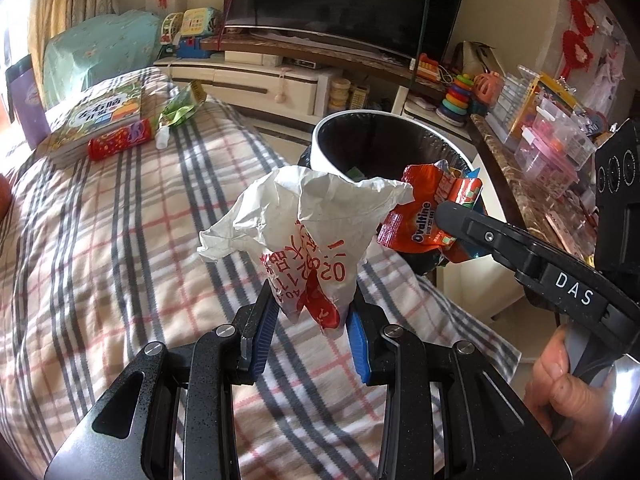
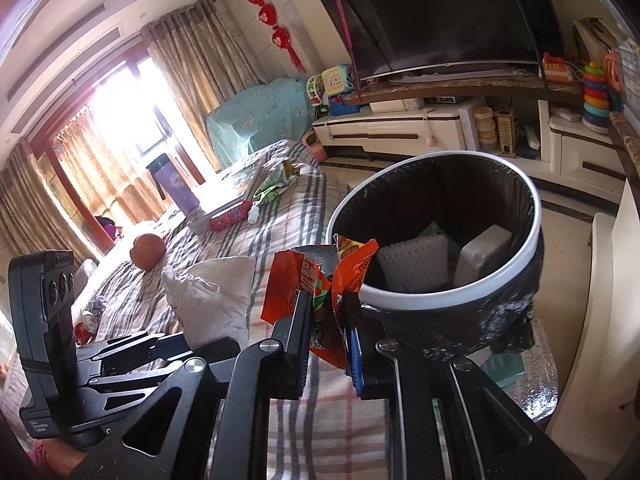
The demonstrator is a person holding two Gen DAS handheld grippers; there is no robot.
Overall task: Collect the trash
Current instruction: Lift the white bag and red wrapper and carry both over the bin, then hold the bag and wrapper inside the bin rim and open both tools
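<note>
My left gripper (image 1: pixel 313 312) is shut on a crumpled white paper bag with red print (image 1: pixel 304 232), held above the plaid bed; the bag also shows in the right wrist view (image 2: pixel 212 300). My right gripper (image 2: pixel 326 312) is shut on an orange Ovaltine wrapper (image 2: pixel 320 276), held just left of the bin's rim. The wrapper (image 1: pixel 424 216) and right gripper (image 1: pixel 452 216) show in the left wrist view. The white trash bin with black liner (image 2: pixel 424 300) stands beside the bed and holds white foam pieces (image 2: pixel 416 260). It shows behind the bag in the left wrist view (image 1: pixel 320 140).
On the plaid bed (image 1: pixel 120 240) lie a red tube (image 1: pixel 120 142), a green wrapper (image 1: pixel 182 108), a small white bottle (image 1: pixel 163 138), a book (image 1: pixel 100 114) and an orange ball (image 2: pixel 149 251). A TV stand (image 2: pixel 400 128) is behind; a cluttered marble shelf (image 1: pixel 532 184) is at right.
</note>
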